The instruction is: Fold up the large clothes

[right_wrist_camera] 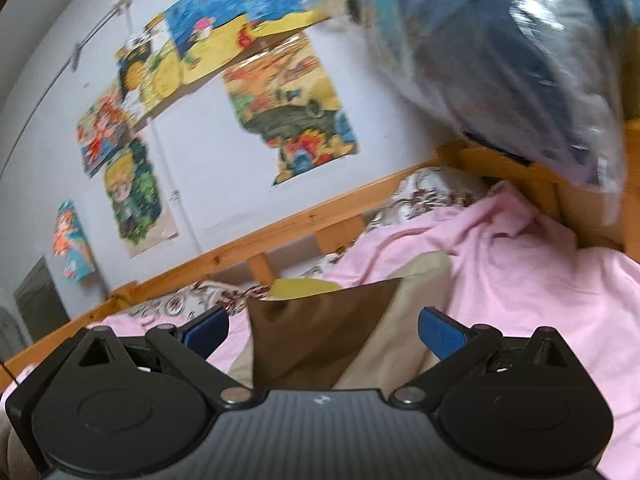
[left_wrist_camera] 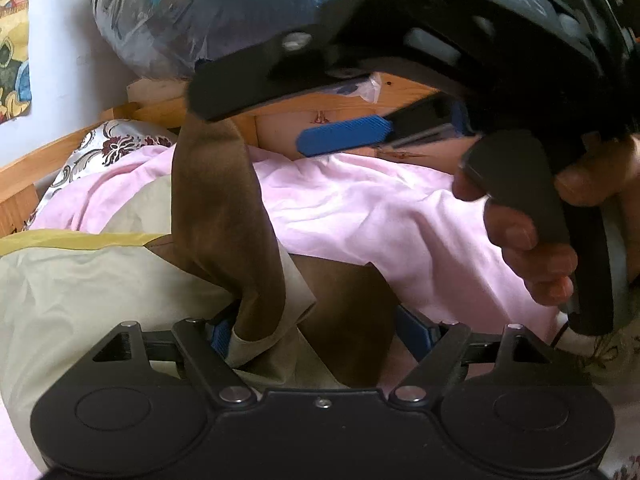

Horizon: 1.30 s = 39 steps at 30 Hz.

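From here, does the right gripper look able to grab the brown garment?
Probably yes: the right gripper stands open, and the brown garment rises between its fingers with nothing in between.

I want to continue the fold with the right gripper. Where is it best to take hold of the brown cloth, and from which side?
Probably the free corner of the brown cloth, coming straight forward from its near edge. That corner stands up as a thin flap between the open fingers of the right gripper, clear of the pink sheet, so the fingers could close on both faces.
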Each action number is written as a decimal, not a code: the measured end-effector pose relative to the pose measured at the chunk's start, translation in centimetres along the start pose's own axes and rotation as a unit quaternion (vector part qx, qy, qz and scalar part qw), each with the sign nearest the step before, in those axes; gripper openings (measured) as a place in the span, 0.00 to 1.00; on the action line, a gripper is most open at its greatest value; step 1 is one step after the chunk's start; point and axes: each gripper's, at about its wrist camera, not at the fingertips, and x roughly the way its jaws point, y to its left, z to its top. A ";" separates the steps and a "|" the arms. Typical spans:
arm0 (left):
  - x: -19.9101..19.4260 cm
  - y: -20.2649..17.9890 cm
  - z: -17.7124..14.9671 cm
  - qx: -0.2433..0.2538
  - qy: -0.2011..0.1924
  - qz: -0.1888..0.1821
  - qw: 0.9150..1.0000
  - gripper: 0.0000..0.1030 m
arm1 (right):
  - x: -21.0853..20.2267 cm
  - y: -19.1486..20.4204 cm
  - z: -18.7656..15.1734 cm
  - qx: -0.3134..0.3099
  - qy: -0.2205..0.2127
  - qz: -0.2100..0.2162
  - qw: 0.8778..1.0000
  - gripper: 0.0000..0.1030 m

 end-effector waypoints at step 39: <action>-4.6 10.6 -4.8 -0.319 0.012 0.165 0.933 0.90 | -1.3 -1.3 -2.6 -0.046 0.041 -0.192 0.979 0.62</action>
